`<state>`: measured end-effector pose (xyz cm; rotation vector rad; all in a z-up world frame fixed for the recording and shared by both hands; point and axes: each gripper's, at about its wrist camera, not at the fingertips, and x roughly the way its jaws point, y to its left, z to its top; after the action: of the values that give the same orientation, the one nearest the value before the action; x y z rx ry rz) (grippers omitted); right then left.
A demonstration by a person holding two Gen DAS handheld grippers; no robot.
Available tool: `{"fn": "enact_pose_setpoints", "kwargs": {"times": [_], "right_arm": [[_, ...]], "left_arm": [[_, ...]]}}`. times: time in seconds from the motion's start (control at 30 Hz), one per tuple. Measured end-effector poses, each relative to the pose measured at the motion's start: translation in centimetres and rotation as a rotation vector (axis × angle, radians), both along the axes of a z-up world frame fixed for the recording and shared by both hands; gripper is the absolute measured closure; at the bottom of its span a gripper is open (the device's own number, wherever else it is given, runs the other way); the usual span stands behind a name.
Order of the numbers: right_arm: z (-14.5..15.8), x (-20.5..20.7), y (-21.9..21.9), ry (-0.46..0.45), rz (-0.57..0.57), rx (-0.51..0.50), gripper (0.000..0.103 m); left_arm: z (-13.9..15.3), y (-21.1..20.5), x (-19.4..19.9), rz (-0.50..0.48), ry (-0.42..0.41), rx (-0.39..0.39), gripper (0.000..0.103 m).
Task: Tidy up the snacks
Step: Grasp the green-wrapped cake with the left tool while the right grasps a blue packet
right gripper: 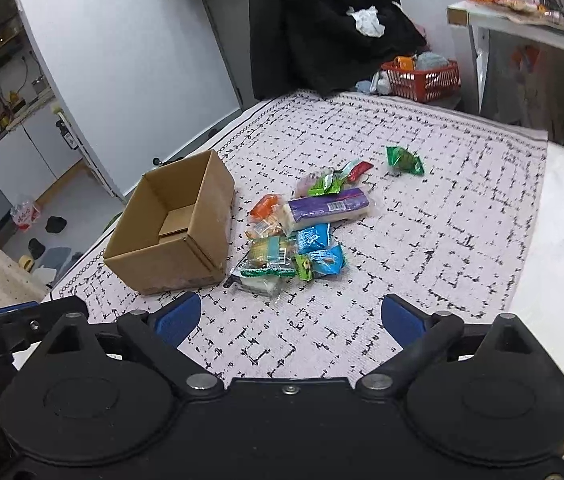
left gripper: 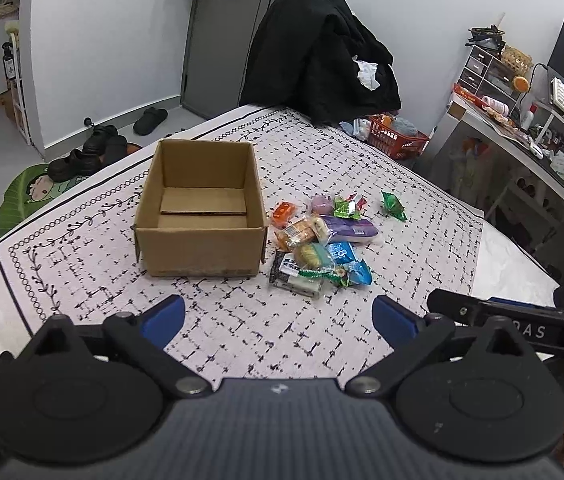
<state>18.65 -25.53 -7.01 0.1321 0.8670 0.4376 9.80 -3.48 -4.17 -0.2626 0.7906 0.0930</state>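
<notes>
An open, empty cardboard box (left gripper: 200,208) (right gripper: 174,228) stands on a patterned cloth (left gripper: 242,320) (right gripper: 421,240). A pile of several wrapped snacks (left gripper: 319,246) (right gripper: 301,232) lies just right of the box, with a purple pack (left gripper: 351,230) (right gripper: 327,206) in it. One green packet (left gripper: 393,206) (right gripper: 403,160) lies apart, farther right. My left gripper (left gripper: 278,320) is open and empty, above the cloth short of the box and pile. My right gripper (right gripper: 291,320) is open and empty, short of the pile.
A chair draped with black clothing (left gripper: 321,52) (right gripper: 333,28) stands beyond the cloth's far edge. A red basket (left gripper: 395,136) (right gripper: 425,76) and a cluttered desk (left gripper: 521,128) are at the right. Shoes (left gripper: 94,148) lie on the floor at the left. The right gripper's body (left gripper: 521,324) shows in the left wrist view.
</notes>
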Motion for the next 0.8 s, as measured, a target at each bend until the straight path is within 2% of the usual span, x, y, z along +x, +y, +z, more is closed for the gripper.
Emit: {"fn": "enact_pose_setpoints", "kwargs": {"times": [0.07, 0.33, 0.47, 0.8], "right_arm": [[-0.5, 0.7, 0.0, 0.008, -0.006, 0.014, 0.008], [-3.2, 4.0, -0.5, 0.099, -0.066, 0.101, 0.031], [-4.3, 5.5, -0.8, 0.126, -0.101, 0.141, 0.036], [-8.0, 9.1, -1.1, 0.22, -0.193, 0.214, 0.037]], "left_arm": [[-0.2, -0.2, 0.7, 0.002, 0.0, -0.004, 0.006], [-1.7, -0.6, 3.4, 0.017, 0.001, -0.029, 0.017], [-2.7, -0.9, 5.0, 0.026, 0.018, -0.06, 0.026], [-5.1, -1.8, 9.3, 0.038, 0.045, -0.112, 0.033]]}}
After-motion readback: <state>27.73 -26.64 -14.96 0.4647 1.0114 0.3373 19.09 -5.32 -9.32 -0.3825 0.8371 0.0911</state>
